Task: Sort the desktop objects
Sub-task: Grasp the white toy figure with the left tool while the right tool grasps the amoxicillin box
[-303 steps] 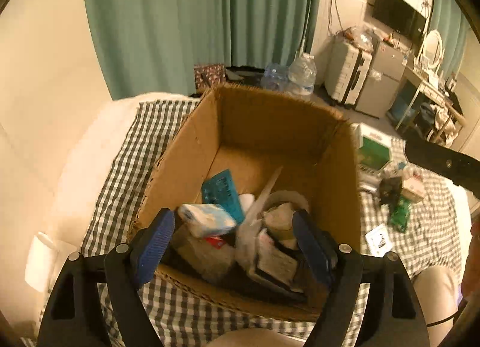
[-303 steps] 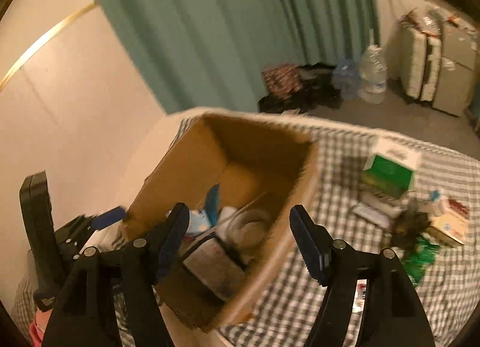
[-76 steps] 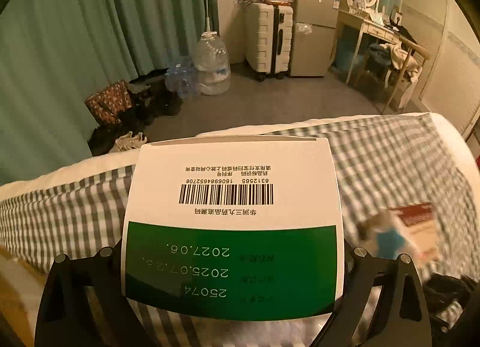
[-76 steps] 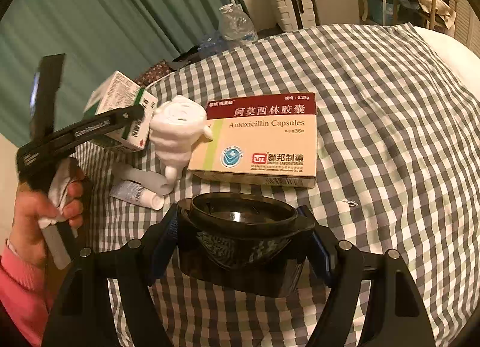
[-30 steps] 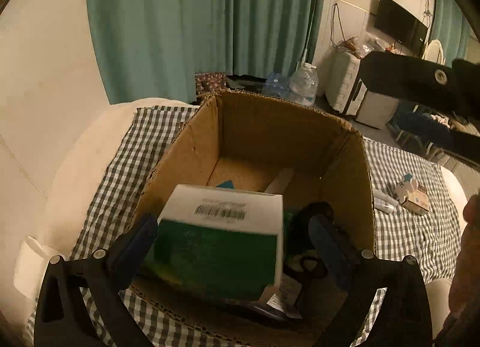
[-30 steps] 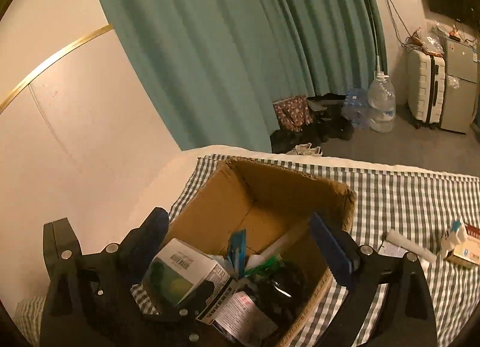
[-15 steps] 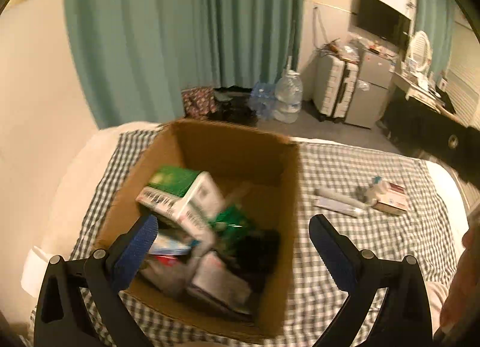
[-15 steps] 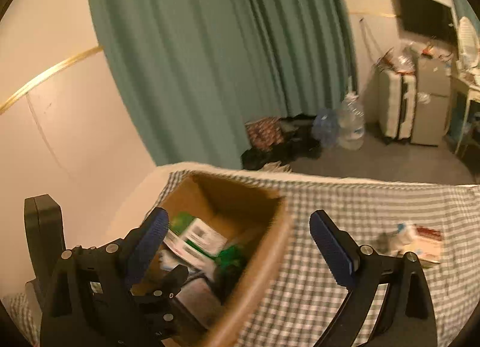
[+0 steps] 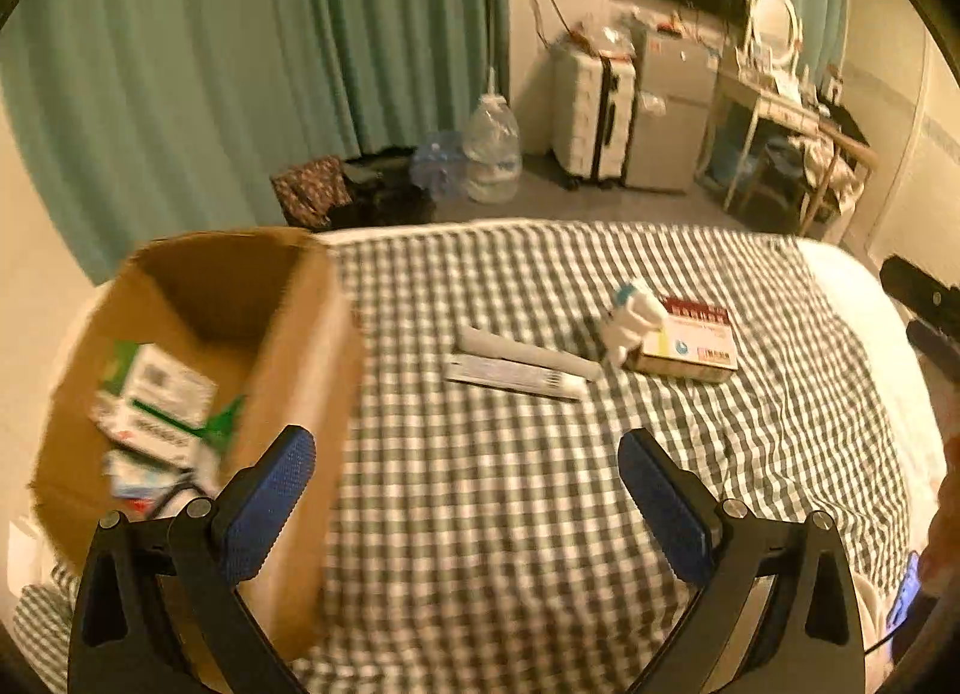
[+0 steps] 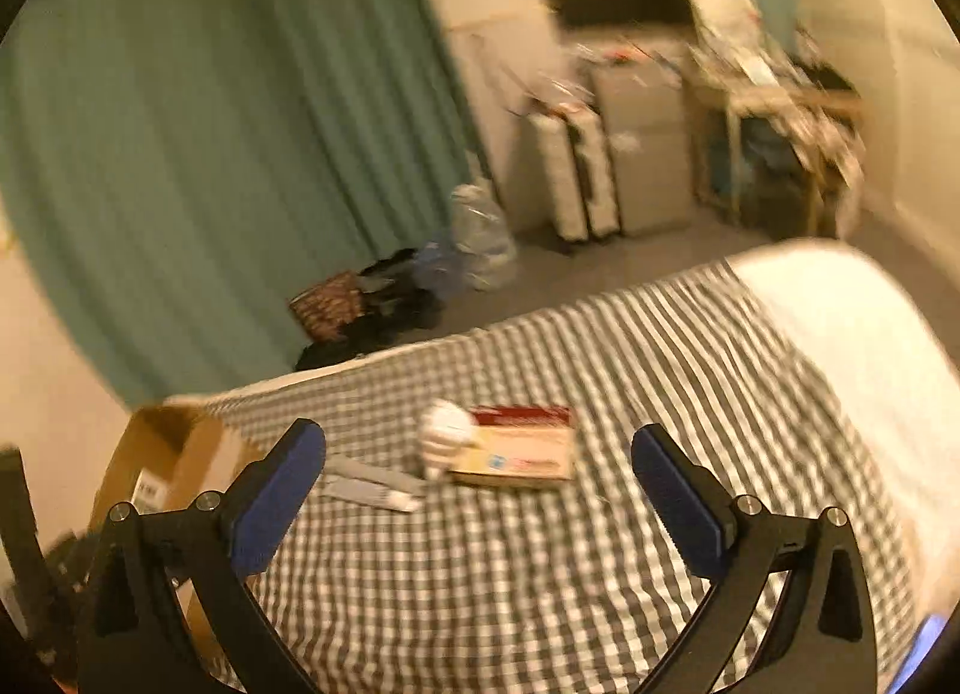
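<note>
My left gripper (image 9: 465,493) and right gripper (image 10: 477,490): both spread wide, nothing between the pads. Cardboard box (image 9: 300,334): at left on the checked cloth (image 9: 480,514), holding a green-and-white carton (image 9: 159,394). Outside the box I count two tubes (image 9: 516,364), a white figurine (image 9: 630,319) and a red-topped medicine box (image 9: 690,340) touching it.

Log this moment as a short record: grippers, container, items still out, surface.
left gripper: open, empty
right gripper: open, empty
cardboard box: on the left, holds a green-and-white carton and other packs
still out: two tubes, white figurine, red-topped medicine box
contact: figurine is against the medicine box
surface: checked cloth
</note>
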Motion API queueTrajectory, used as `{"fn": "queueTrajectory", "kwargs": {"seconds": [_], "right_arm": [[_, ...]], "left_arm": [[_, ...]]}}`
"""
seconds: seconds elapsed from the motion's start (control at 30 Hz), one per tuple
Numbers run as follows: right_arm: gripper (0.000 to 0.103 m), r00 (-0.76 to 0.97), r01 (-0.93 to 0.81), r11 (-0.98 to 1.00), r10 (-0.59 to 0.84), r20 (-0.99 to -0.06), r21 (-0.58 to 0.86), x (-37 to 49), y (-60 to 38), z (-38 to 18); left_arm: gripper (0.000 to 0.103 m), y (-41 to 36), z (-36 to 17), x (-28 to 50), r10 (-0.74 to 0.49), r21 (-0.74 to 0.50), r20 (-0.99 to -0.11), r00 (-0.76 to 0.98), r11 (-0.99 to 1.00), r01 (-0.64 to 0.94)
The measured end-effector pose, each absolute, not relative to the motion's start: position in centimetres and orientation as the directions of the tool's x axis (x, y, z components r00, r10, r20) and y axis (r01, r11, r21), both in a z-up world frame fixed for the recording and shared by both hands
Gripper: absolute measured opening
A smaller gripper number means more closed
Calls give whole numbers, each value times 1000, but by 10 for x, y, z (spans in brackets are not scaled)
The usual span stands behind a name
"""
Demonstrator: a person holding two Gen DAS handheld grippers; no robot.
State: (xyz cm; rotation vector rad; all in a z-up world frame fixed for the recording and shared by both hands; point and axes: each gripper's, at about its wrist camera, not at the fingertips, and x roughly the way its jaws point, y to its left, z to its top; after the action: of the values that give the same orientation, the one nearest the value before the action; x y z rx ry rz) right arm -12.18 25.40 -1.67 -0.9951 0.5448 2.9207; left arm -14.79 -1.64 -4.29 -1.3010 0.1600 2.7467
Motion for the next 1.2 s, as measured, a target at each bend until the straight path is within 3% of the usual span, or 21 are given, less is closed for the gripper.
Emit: {"fn": "queueTrajectory", "kwargs": {"seconds": [0.17, 0.37, 0.53, 0.57, 0.67, 1.0, 1.2], "right_arm": [[103, -745, -228, -905, -75, -663, 358, -146, 290, -73], [103, -687, -233, -900, -116, -717, 369, -160, 312, -118], [103, -663, -251, -892, -124, -739, 376, -165, 318, -138], [103, -656, -260, -886, -130, -743, 384, -166, 319, -142], [103, -642, -277, -881, -129, -756, 385, -173, 319, -149], [103, -656, -137, -919, -195, -729, 370, -207, 291, -148], [102, -557, -195, -825, -352, -752, 530, -241, 296, -188]], "left_arm": [[103, 38, -72, -186, 64, 92, -788, -612, -971, -220], [103, 98, -102, -237, 109, 97, -802, -587, -946, -309], [103, 117, -133, -278, 196, -20, -848, -492, -940, -340], [101, 119, -137, -285, 204, -37, -850, -485, -943, -332], [59, 123, -148, -298, 250, -89, -860, -445, -932, -352], [58, 90, -136, -294, 277, -126, -839, -469, -937, -327], [58, 106, -141, -293, 225, -40, -852, -473, -929, -369]]}}
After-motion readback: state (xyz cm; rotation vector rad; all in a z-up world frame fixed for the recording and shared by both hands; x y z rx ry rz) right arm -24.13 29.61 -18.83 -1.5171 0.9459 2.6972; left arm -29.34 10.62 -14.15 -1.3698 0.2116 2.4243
